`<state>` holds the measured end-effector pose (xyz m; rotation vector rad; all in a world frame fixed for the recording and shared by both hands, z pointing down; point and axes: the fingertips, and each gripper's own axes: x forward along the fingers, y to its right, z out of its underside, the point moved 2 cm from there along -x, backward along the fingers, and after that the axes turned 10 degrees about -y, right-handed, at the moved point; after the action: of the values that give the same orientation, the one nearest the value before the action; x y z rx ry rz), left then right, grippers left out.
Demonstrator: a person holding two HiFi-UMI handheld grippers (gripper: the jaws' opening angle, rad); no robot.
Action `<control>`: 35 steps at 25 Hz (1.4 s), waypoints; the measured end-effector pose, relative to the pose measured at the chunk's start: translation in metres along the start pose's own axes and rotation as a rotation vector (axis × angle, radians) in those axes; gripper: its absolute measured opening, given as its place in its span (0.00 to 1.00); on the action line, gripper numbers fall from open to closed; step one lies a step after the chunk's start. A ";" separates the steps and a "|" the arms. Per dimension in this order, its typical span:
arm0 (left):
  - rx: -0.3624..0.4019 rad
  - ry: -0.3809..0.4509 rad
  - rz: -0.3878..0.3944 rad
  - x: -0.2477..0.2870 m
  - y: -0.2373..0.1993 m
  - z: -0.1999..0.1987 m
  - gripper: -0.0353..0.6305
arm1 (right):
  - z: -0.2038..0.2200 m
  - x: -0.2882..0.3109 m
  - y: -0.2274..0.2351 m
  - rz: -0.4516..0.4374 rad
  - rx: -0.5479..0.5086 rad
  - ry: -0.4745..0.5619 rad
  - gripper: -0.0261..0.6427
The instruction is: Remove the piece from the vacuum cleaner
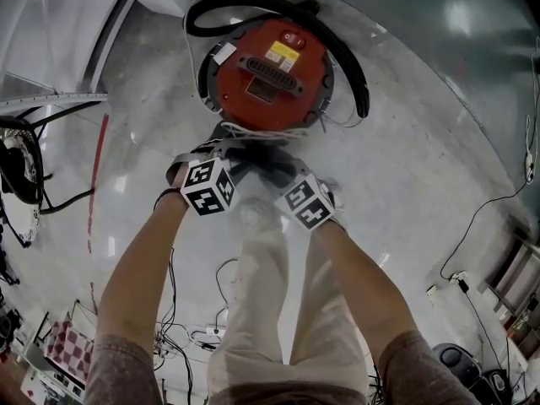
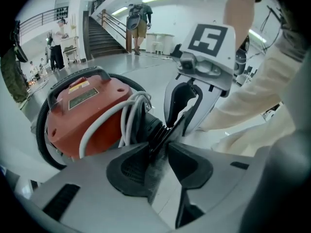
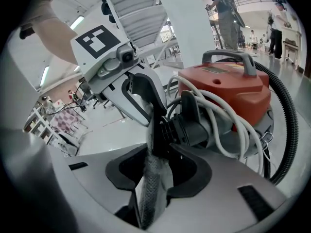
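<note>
A red vacuum cleaner stands on the grey floor, with a black hose looped round it and a white cord wound at its near end. From its dark ribbed collar a thin, flat, dusty grey piece sticks out towards me. My left gripper and my right gripper face each other at this end. Each has its pads pressed on that flat piece. In the head view both grippers meet just below the vacuum, and the piece is hidden among them.
Loose cables and a checkered board lie on the floor by my feet. A black stand is at the left. People stand far off near a staircase.
</note>
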<state>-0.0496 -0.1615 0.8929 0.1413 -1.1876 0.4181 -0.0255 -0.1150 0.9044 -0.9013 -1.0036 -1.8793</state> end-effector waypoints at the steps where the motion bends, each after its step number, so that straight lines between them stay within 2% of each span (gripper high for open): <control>1: -0.009 -0.002 0.014 0.000 0.000 0.000 0.23 | 0.000 0.000 0.000 0.000 0.005 0.001 0.21; 4: -0.058 -0.002 0.049 -0.002 -0.001 0.004 0.20 | -0.002 -0.001 -0.003 -0.003 0.029 0.000 0.20; 9: -0.108 -0.001 0.050 -0.002 0.005 0.010 0.15 | -0.001 -0.001 -0.003 -0.001 0.035 -0.002 0.18; 15: -0.183 -0.002 0.056 -0.004 0.010 0.014 0.15 | 0.000 -0.001 -0.004 0.007 0.033 -0.012 0.14; 30: -0.275 -0.010 0.056 -0.010 0.026 0.018 0.15 | 0.003 -0.005 -0.015 0.015 -0.005 -0.020 0.12; 33: -0.257 -0.028 0.115 -0.007 0.050 0.024 0.12 | 0.017 -0.003 -0.031 -0.043 -0.088 -0.069 0.11; 35: -0.279 -0.022 0.125 -0.004 0.064 0.028 0.12 | 0.026 -0.002 -0.041 -0.051 -0.143 -0.086 0.10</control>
<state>-0.0999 -0.1131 0.8921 -0.1707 -1.2683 0.3559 -0.0554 -0.0765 0.9011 -1.0567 -0.9602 -1.9895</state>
